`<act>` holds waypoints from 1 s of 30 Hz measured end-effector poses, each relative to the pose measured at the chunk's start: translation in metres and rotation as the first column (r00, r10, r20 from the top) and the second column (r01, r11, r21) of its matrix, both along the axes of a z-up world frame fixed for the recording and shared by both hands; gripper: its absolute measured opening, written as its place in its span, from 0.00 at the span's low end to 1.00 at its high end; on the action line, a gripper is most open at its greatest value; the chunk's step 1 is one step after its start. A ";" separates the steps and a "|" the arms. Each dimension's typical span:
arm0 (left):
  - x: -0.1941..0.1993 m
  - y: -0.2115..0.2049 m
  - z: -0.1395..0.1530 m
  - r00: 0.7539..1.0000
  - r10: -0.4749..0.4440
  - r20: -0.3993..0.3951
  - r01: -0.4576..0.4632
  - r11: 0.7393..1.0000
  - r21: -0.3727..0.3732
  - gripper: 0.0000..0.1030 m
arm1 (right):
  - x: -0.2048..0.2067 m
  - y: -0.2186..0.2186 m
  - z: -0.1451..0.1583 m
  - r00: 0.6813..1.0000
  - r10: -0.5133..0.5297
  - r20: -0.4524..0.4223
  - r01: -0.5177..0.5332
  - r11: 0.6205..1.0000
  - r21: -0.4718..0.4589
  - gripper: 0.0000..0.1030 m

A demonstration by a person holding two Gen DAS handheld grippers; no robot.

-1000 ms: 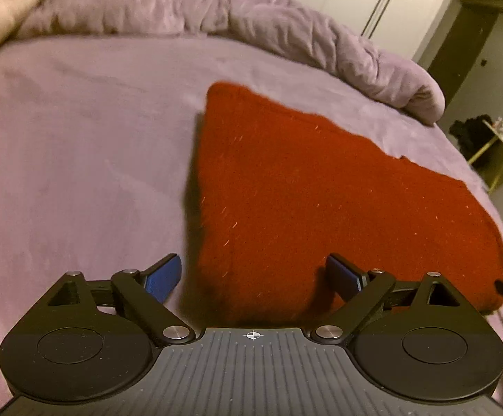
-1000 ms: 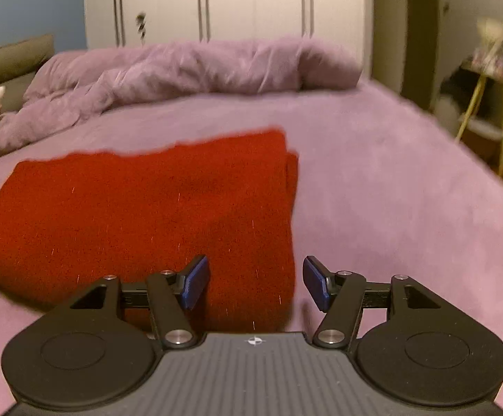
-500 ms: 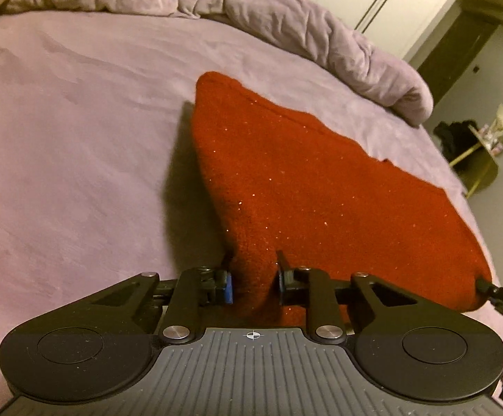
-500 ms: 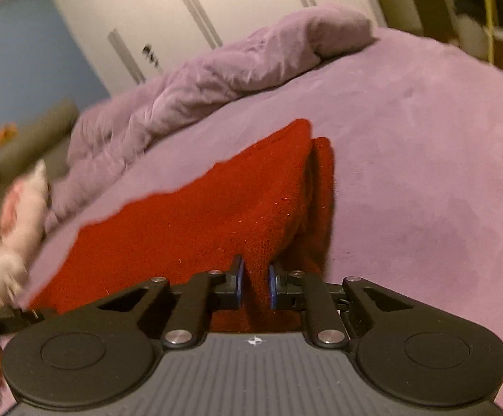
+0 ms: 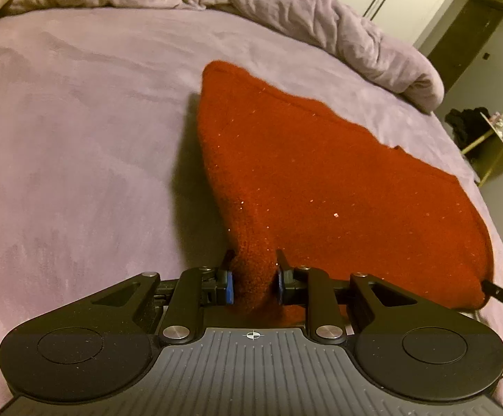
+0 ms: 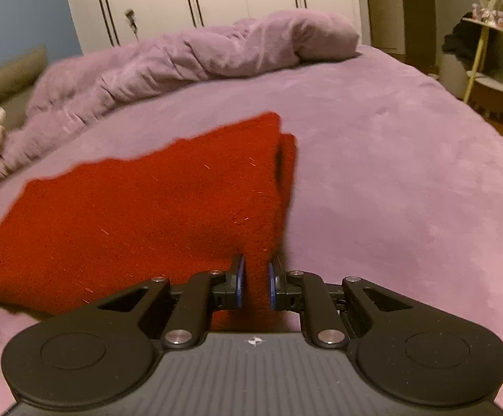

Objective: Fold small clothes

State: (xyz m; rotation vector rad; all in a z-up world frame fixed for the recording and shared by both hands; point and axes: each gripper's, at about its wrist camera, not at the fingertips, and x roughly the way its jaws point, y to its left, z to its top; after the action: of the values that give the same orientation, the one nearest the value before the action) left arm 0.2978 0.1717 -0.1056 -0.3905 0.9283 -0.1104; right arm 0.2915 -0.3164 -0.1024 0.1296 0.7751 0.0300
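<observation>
The left gripper [image 5: 253, 282] and right gripper [image 6: 255, 286] each pinch a near corner of the red knit [image 5: 321, 180], which stretches ahead over the bed [image 5: 78, 138]. A fold seems underway; next, probably carry both corners forward evenly.

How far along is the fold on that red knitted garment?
Done: the red knitted garment lies doubled, a second layer showing at its far edge. In hand: the left gripper and right gripper each pinch a near corner, lifted off the purple bedspread. Left: carrying that edge over and releasing.
</observation>
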 end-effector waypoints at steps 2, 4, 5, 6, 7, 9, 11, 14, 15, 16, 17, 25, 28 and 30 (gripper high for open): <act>0.001 0.003 -0.006 1.000 -0.001 -0.012 0.001 1.000 -0.005 0.25 | 0.003 0.001 -0.010 1.000 -0.019 -0.020 0.017 0.996 -0.086 0.10; 0.000 0.008 -0.010 1.000 0.012 -0.023 -0.013 0.999 -0.035 0.33 | 0.004 -0.003 -0.012 0.998 -0.046 -0.036 0.044 0.996 -0.073 0.11; -0.001 0.012 -0.010 0.999 0.025 -0.024 -0.026 0.999 -0.044 0.37 | 0.003 -0.002 -0.009 0.998 -0.053 -0.028 0.051 0.995 -0.084 0.13; -0.004 0.016 -0.010 0.999 0.042 -0.024 -0.043 0.998 -0.050 0.48 | 0.001 0.001 -0.004 0.999 -0.051 -0.016 0.049 0.993 -0.109 0.14; -0.006 0.019 -0.010 0.998 0.052 -0.025 -0.053 0.997 -0.052 0.56 | -0.001 0.006 0.000 0.999 -0.050 -0.001 0.049 0.989 -0.141 0.15; -0.013 0.028 -0.011 0.997 0.071 -0.023 -0.072 0.995 -0.064 0.64 | -0.007 0.017 0.010 0.997 -0.068 0.038 0.075 0.970 -0.231 0.15; -0.022 0.035 -0.012 0.997 0.077 -0.019 -0.079 0.991 -0.107 0.65 | -0.014 0.024 0.020 0.993 -0.086 0.087 0.105 0.961 -0.256 0.15; -0.034 0.045 -0.015 0.997 0.073 -0.023 -0.077 0.974 -0.212 0.71 | -0.027 0.036 0.032 0.988 -0.064 0.143 0.091 0.977 -0.192 0.17; -0.035 0.045 -0.016 0.998 0.063 -0.028 -0.068 0.963 -0.260 0.72 | -0.030 0.042 0.033 0.987 -0.050 0.150 0.077 0.981 -0.178 0.17; -0.035 0.046 -0.019 0.998 0.053 -0.035 -0.061 0.949 -0.309 0.73 | -0.033 0.051 0.034 0.987 -0.020 0.158 0.045 0.986 -0.161 0.17; -0.034 0.046 -0.022 0.998 0.049 -0.045 -0.061 0.936 -0.345 0.73 | -0.035 0.060 0.033 0.987 0.006 0.162 0.019 0.989 -0.147 0.17; -0.004 0.039 -0.040 0.990 0.118 -0.079 -0.141 0.878 -0.457 0.63 | -0.036 0.147 0.015 0.970 0.192 0.147 -0.184 0.981 -0.069 0.17; 0.009 0.035 -0.046 0.983 0.153 -0.099 -0.181 0.871 -0.456 0.52 | -0.027 0.174 0.017 0.961 0.220 0.164 -0.211 0.975 -0.070 0.17; 0.015 0.034 -0.049 0.980 0.172 -0.101 -0.199 0.859 -0.472 0.48 | -0.021 0.189 0.016 0.957 0.233 0.175 -0.221 0.972 -0.086 0.17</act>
State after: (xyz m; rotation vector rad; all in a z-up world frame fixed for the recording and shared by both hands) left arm 0.3129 0.2062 -0.1545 -0.9498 0.9074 -0.1548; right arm 0.2709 -0.1270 -0.0861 -0.0252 0.6018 0.2320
